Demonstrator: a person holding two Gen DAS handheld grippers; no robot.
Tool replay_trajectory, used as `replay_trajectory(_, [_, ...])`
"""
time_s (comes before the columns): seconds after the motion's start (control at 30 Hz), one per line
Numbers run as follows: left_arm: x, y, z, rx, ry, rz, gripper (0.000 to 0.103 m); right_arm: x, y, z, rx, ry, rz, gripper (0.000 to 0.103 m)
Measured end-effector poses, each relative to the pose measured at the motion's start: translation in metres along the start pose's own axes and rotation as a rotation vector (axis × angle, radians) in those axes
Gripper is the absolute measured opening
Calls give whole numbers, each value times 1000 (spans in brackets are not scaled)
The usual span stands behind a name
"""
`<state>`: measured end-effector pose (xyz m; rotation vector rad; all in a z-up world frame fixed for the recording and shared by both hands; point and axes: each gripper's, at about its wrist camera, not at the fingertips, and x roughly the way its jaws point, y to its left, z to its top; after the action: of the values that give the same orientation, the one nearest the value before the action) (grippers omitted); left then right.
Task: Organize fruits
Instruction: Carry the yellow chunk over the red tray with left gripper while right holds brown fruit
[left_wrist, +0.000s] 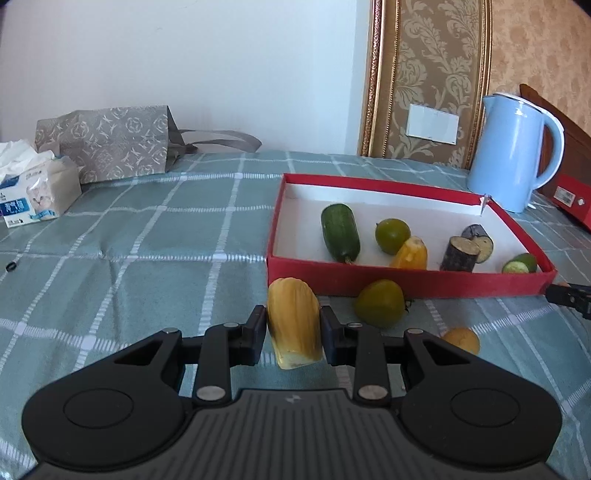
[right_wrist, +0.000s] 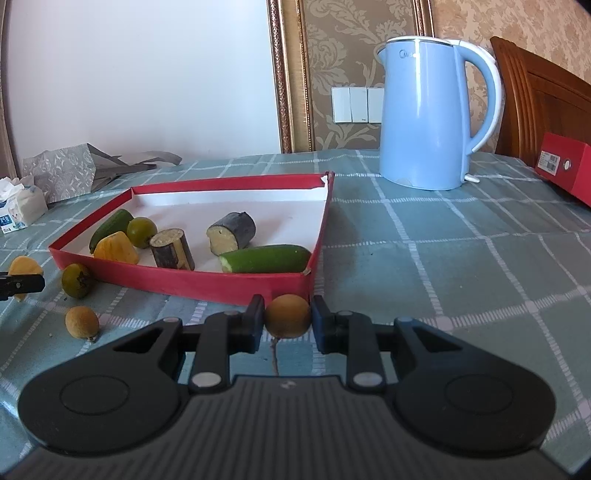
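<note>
My left gripper (left_wrist: 293, 321) is shut on a yellow jackfruit piece (left_wrist: 293, 325), just in front of the red tray (left_wrist: 406, 284). My right gripper (right_wrist: 287, 314) is shut on a small brown longan (right_wrist: 287, 315) at the tray's near right corner (right_wrist: 240, 288). The tray holds a green cucumber (left_wrist: 340, 232), a green citrus (left_wrist: 392, 235), a yellow jackfruit piece (left_wrist: 410, 254), two dark sugarcane pieces (left_wrist: 460, 254), and a cut cucumber (right_wrist: 266, 258). On the cloth lie a green citrus (left_wrist: 380, 302) and a second longan (right_wrist: 82, 322).
A blue kettle (right_wrist: 428, 110) stands behind the tray to the right. A red box (right_wrist: 565, 166) lies at the far right. A tissue pack (left_wrist: 33, 192) and a patterned paper bag (left_wrist: 107, 144) sit at the back left on the checked tablecloth (left_wrist: 147, 240).
</note>
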<state>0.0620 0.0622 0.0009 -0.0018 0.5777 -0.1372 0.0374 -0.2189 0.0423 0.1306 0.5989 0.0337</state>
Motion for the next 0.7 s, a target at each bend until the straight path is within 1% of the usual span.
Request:
replay_trajectory(0.17, [-1, -1, 4, -7, -12, 17, 30, -1, 1, -1, -6, 1, 7, 25])
replay_trajectory(0.27, [1, -3, 6, 1, -10, 57, 30, -2, 1, 0, -7, -5, 11, 25])
replay_trajectory(0.33, [1, -3, 7, -8, -11, 69, 30, -2, 2, 0, -8, -5, 13, 25])
replay_trajectory(0.57, [1, -3, 12, -13, -15, 74, 30, -3, 3, 0, -9, -4, 10, 25])
replay_trajectory(0.7, [-2, -7, 29, 1, -45, 48, 30, -3, 3, 0, -9, -3, 9, 25])
